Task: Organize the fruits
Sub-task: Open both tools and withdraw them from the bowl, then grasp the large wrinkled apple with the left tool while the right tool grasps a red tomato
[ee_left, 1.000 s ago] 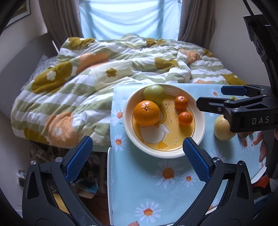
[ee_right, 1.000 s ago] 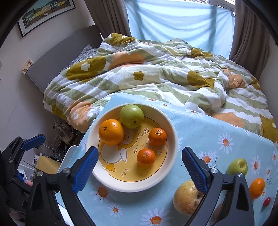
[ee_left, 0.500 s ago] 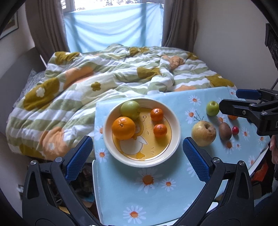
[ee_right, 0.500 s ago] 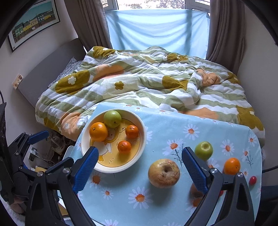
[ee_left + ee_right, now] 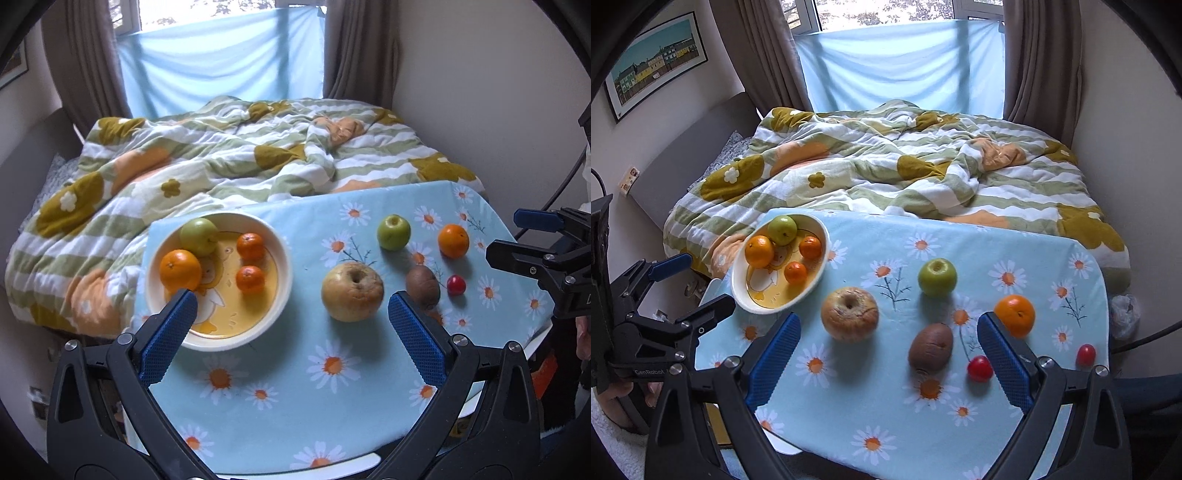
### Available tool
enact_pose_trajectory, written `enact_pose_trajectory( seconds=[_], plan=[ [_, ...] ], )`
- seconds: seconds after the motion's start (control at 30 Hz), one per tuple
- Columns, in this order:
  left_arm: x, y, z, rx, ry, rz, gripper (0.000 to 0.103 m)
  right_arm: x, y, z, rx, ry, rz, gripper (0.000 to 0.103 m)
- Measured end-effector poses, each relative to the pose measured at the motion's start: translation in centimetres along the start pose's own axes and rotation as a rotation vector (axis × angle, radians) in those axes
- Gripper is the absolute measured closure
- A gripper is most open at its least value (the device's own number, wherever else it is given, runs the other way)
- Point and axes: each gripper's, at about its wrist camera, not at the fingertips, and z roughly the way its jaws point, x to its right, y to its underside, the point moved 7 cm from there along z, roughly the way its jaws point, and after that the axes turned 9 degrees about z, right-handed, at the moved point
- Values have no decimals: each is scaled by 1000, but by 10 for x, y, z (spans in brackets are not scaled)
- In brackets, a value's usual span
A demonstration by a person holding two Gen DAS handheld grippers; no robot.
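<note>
We pull both grippers back and up from the bowl (image 5: 218,280), which now looks smaller and sits far left. The view widens over the table (image 5: 923,406), so the pear (image 5: 849,314), kiwi (image 5: 931,347), second apple (image 5: 937,277), loose orange (image 5: 1014,315) and two cherries (image 5: 979,368) come into view.

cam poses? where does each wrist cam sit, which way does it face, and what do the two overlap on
Left wrist: above the table's near-left edge, facing the bed and window; its own open left gripper frames the bowl and big apple; the right gripper pokes in at the right edge.
Right wrist: above the near-right edge, same heading; its own open gripper frames the kiwi; the left gripper and fingers show at left.
Shared: bowl, big apple, green apple, orange, bed.
</note>
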Motion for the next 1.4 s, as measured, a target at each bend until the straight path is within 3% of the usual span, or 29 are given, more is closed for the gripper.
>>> enact_pose_trajectory(
  seconds=[0.3, 0.73, 0.83, 1.0, 1.1, 1.4],
  plan=[
    [62, 6, 39, -44, 11, 6, 0, 66, 29, 9, -42, 2, -9, 7],
    [71, 30, 117, -109, -8, -59, 0, 117, 68, 63, -106, -1, -75, 8],
    [70, 29, 131, -128, -18, -53, 10, 123, 72, 73, -121, -3, -72, 8],
    [66, 28, 146, -157, -31, -51, 13, 123, 75, 86, -142, -9, -75, 16],
    [63, 27, 148, -161, -49, -51, 20, 120, 77, 93, -154, -10, -88, 19],
    [61, 27, 149, -159, -51, -50, 21, 111, 81, 110, -179, -27, -116, 43]
  ],
)
